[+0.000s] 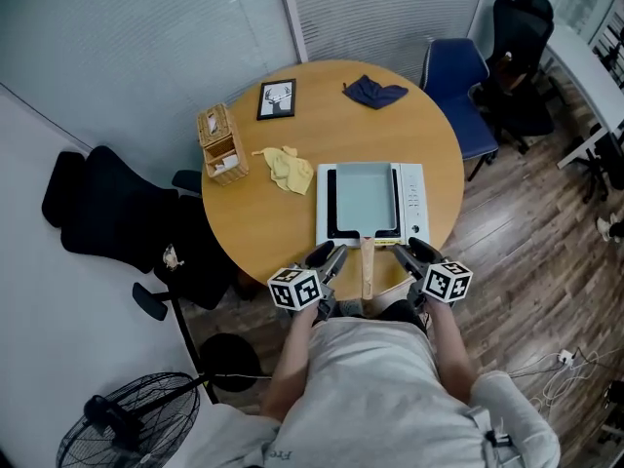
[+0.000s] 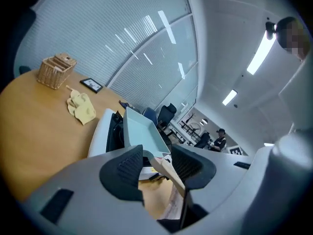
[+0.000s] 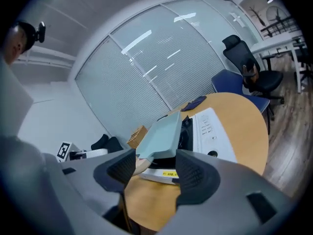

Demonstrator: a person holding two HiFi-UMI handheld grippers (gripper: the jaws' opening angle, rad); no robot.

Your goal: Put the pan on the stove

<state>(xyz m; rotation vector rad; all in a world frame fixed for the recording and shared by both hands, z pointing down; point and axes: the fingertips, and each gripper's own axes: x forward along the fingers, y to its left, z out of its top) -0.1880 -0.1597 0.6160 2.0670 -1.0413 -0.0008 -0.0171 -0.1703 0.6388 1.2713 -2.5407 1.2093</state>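
A pale blue-green rectangular pan sits on the white table-top stove at the near edge of the round wooden table. Its wooden handle sticks out toward me over the table edge. My left gripper hovers just left of the handle and my right gripper just right of it; both are open and hold nothing. The left gripper view shows the pan and its handle beyond the parted jaws. In the right gripper view the pan and the stove lie ahead.
On the table stand a wicker basket, a yellow cloth, a picture frame and a dark blue cloth. A blue chair is at the right, a black chair at the left, and a fan on the floor.
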